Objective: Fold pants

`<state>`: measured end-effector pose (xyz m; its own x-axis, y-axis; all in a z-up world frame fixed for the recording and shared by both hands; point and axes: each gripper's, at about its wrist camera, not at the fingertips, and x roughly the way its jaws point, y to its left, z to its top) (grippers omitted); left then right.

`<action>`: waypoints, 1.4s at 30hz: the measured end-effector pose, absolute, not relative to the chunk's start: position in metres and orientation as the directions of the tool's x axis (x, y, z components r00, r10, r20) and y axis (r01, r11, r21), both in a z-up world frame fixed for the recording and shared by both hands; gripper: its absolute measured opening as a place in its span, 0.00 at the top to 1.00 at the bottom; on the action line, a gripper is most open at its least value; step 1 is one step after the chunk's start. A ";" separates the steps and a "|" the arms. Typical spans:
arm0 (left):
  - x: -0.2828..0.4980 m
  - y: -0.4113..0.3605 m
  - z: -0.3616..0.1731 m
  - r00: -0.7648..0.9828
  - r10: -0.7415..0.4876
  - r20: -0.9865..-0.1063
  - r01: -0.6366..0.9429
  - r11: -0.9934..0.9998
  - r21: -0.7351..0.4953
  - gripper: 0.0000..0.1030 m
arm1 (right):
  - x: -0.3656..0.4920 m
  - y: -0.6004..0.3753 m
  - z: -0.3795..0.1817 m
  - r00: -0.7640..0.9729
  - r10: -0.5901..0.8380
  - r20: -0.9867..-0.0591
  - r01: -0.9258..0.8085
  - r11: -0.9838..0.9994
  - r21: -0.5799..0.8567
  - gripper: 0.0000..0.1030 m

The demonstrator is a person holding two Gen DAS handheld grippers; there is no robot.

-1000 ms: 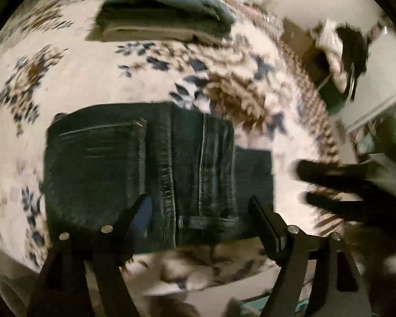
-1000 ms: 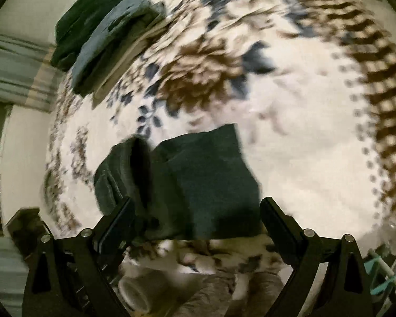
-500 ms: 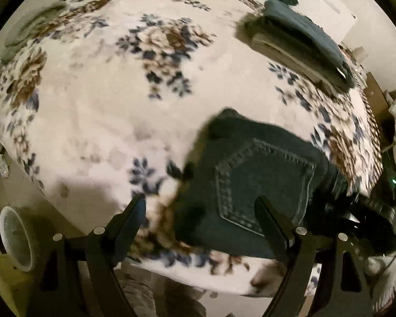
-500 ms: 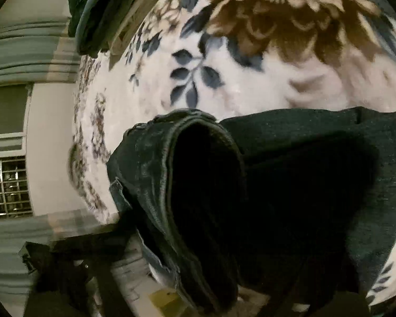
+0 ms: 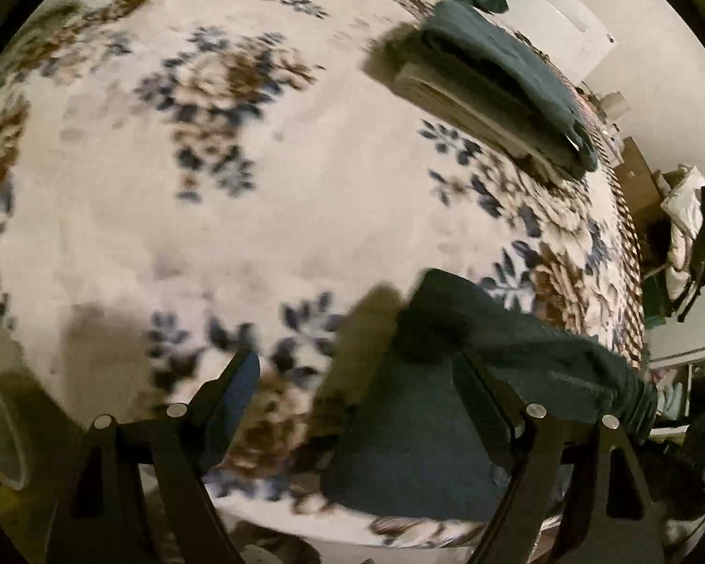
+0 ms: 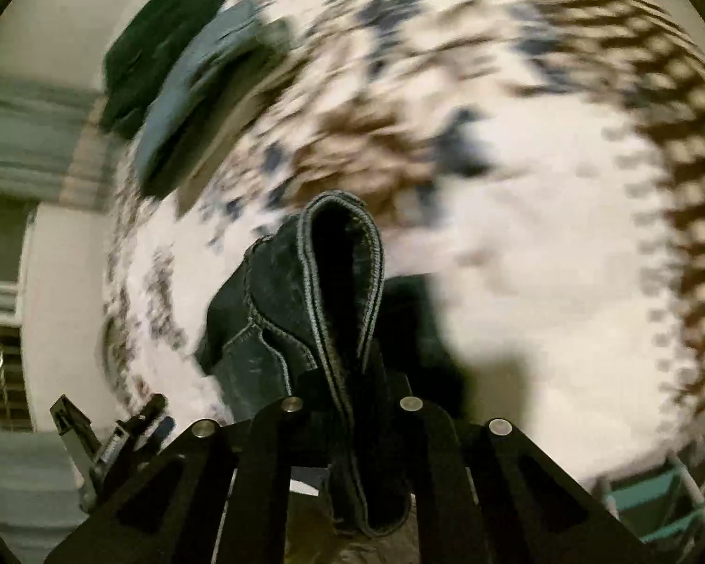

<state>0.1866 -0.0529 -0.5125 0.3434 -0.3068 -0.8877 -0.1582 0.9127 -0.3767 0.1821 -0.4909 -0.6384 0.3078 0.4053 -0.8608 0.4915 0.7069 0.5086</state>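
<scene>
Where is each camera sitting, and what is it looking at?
Left wrist: rides the open left tool, looking across the floral blanket at the folded dark denim jeans; its fingers show.
Right wrist: rides the right tool, shut on the jeans' hem; its fingers show.
Both share jeans, blanket and the stack of folded clothes.

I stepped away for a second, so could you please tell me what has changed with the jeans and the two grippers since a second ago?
The right gripper, open a second ago, has shut on the folded jeans and is lifting that end off the floral blanket. The left gripper has swung left, so the jeans now lie at its right finger. It stays open, and the stack of folded clothes has not moved.
</scene>
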 end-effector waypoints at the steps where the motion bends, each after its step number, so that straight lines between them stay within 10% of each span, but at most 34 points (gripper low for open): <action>1: 0.190 -0.060 -0.516 0.335 -0.314 -0.888 -0.150 0.913 -0.379 0.19 | 0.175 -0.502 -0.642 0.301 0.392 -0.869 0.514 0.701 0.494 0.90; 7: 0.210 -0.100 -0.542 0.254 -0.371 -0.893 -0.078 0.913 -0.401 0.19 | 0.137 -0.560 -0.679 0.255 0.326 -0.910 0.670 0.619 0.410 0.90; 12: 0.213 -0.115 -0.537 0.244 -0.402 -0.883 -0.053 0.903 -0.425 0.19 | 0.134 -0.572 -0.722 0.152 0.406 -0.901 0.708 0.591 0.386 0.69; 15: 0.207 -0.118 -0.531 0.240 -0.419 -0.876 -0.039 0.897 -0.440 0.19 | 0.136 -0.567 -0.713 0.135 0.366 -0.921 0.679 0.643 0.355 0.48; 22: 0.190 -0.145 -0.542 0.158 -0.417 -0.895 0.034 0.908 -0.417 0.19 | 0.148 -0.545 -0.657 0.164 0.291 -0.943 0.600 0.729 0.329 0.45; 35: 0.149 -0.119 -0.573 0.226 -0.580 -0.783 -0.106 0.784 -0.612 0.19 | 0.279 -0.282 -0.614 0.008 0.213 -0.977 -0.420 0.887 0.190 0.44; 42: 0.140 -0.109 -0.582 0.309 -0.633 -0.710 -0.095 0.722 -0.685 0.42 | 0.305 -0.207 -0.654 -0.066 0.022 -0.998 -0.727 0.684 0.063 0.53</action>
